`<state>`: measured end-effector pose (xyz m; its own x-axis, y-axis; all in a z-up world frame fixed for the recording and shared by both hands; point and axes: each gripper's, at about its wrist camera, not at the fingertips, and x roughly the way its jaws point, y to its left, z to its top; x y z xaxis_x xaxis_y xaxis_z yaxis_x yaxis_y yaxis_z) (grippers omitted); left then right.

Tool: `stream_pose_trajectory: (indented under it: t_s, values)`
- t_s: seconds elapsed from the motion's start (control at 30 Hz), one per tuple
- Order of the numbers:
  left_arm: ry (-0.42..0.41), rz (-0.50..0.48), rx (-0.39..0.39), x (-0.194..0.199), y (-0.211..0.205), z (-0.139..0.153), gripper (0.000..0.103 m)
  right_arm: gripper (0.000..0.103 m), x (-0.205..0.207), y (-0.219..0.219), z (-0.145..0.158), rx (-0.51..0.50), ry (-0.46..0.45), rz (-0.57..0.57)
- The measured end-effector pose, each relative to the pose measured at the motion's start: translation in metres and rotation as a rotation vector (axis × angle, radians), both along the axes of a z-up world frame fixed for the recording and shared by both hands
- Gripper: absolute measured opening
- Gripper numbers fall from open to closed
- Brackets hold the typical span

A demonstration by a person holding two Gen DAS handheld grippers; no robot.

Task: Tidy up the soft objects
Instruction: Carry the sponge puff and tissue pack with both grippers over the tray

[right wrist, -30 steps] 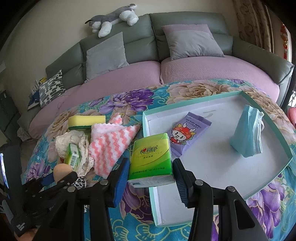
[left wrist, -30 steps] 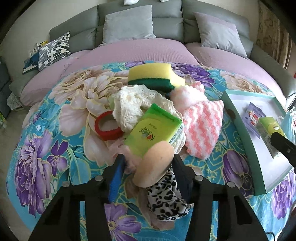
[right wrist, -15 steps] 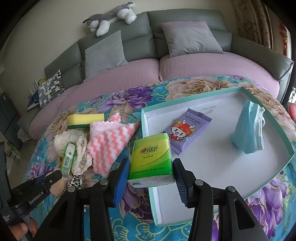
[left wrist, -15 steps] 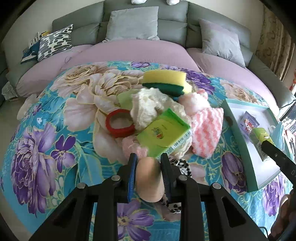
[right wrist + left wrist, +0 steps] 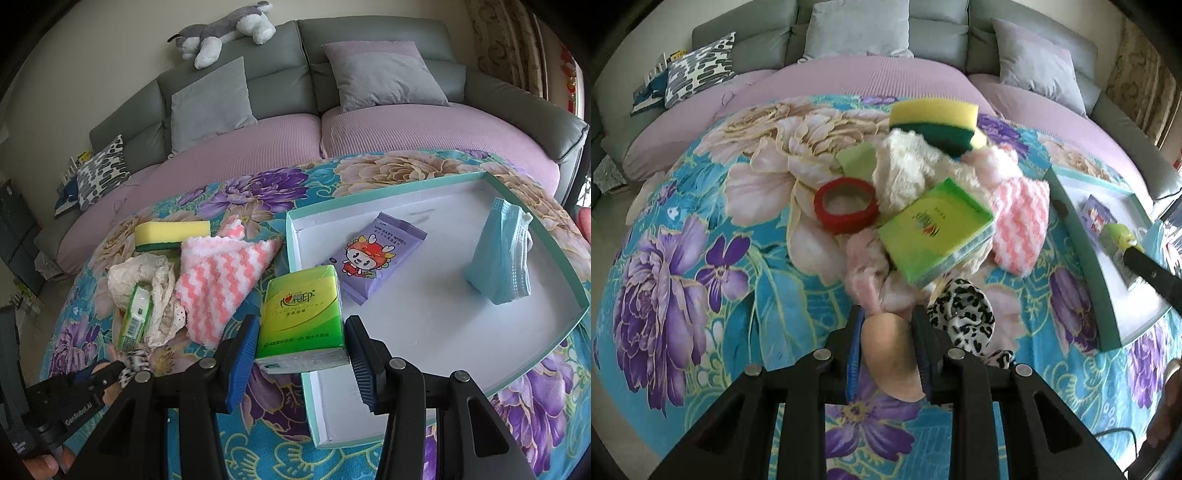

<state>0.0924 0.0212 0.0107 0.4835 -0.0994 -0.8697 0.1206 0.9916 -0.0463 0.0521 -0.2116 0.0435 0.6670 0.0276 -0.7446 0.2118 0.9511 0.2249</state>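
My left gripper [image 5: 888,325] is shut on a beige teardrop makeup sponge [image 5: 890,354], held just above the floral cloth in front of a pile. The pile holds a green tissue pack [image 5: 934,230], a white lace cloth [image 5: 908,173], a pink-white knitted cloth [image 5: 1019,225], a yellow-green sponge [image 5: 934,120], a red ring [image 5: 846,205] and a leopard scrunchie [image 5: 962,317]. My right gripper [image 5: 301,341] is shut on a second green tissue pack [image 5: 301,317], held over the near left rim of the teal tray [image 5: 295,240].
The tray holds a purple baby-wipes pack [image 5: 373,254] and a stack of blue face masks [image 5: 498,254]. A grey sofa with pink cushions [image 5: 369,136] curves behind the table. A plush husky [image 5: 225,27] lies on its back.
My left gripper closed on the makeup sponge, lifted it and drew back from the pile. My right gripper stayed over the tray rim with its tissue pack.
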Motion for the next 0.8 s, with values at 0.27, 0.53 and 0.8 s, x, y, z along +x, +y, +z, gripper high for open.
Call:
stream_pose_trajectory:
  t_s: [0.27, 0.53, 0.8]
  values:
    - [0.058, -0.014, -0.003, -0.009, 0.011, -0.011, 0.027, 0.051, 0.001, 0.001, -0.001, 0.0, 0.005, 0.002]
    - [0.059, -0.03, -0.034, -0.016, 0.014, -0.008, 0.02, 0.051, 0.0, 0.001, -0.002, 0.003, 0.007, 0.005]
    - [-0.028, 0.005, -0.081, -0.017, 0.021, 0.019, 0.015, 0.051, -0.001, 0.001, 0.001, 0.001, -0.009, 0.017]
